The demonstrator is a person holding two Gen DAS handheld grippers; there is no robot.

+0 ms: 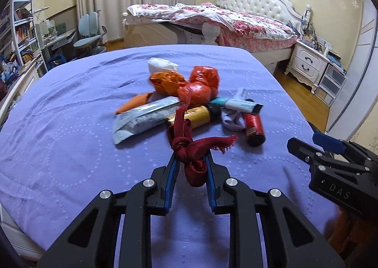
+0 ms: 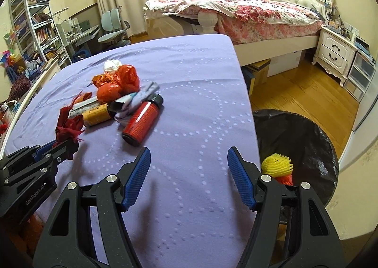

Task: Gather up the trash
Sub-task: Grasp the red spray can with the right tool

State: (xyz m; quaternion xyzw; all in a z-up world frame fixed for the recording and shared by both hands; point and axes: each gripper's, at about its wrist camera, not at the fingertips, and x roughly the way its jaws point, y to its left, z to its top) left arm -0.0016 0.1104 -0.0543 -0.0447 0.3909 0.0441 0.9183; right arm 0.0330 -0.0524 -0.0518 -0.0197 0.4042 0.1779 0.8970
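Note:
My left gripper (image 1: 190,161) is shut on a knotted dark red ribbon (image 1: 189,147), held just above the purple table (image 1: 70,149); the ribbon also shows in the right wrist view (image 2: 68,129). Behind it lies a trash pile: red bottle (image 1: 254,126), yellow bottle (image 1: 198,116), silver wrapper (image 1: 141,119), red plastic bag (image 1: 200,85), orange wrapper (image 1: 165,82), white wad (image 1: 161,65). My right gripper (image 2: 189,173) is open and empty over the table's right part. A black-lined trash bin (image 2: 307,135) stands right of the table, holding yellow foam netting (image 2: 277,165).
A bed with a floral cover (image 2: 248,15) stands behind the table, with a white nightstand (image 2: 335,52) to its right. A desk, a chair (image 2: 113,29) and bookshelves (image 2: 30,24) are at the left. The table's right edge (image 2: 250,107) borders the bin.

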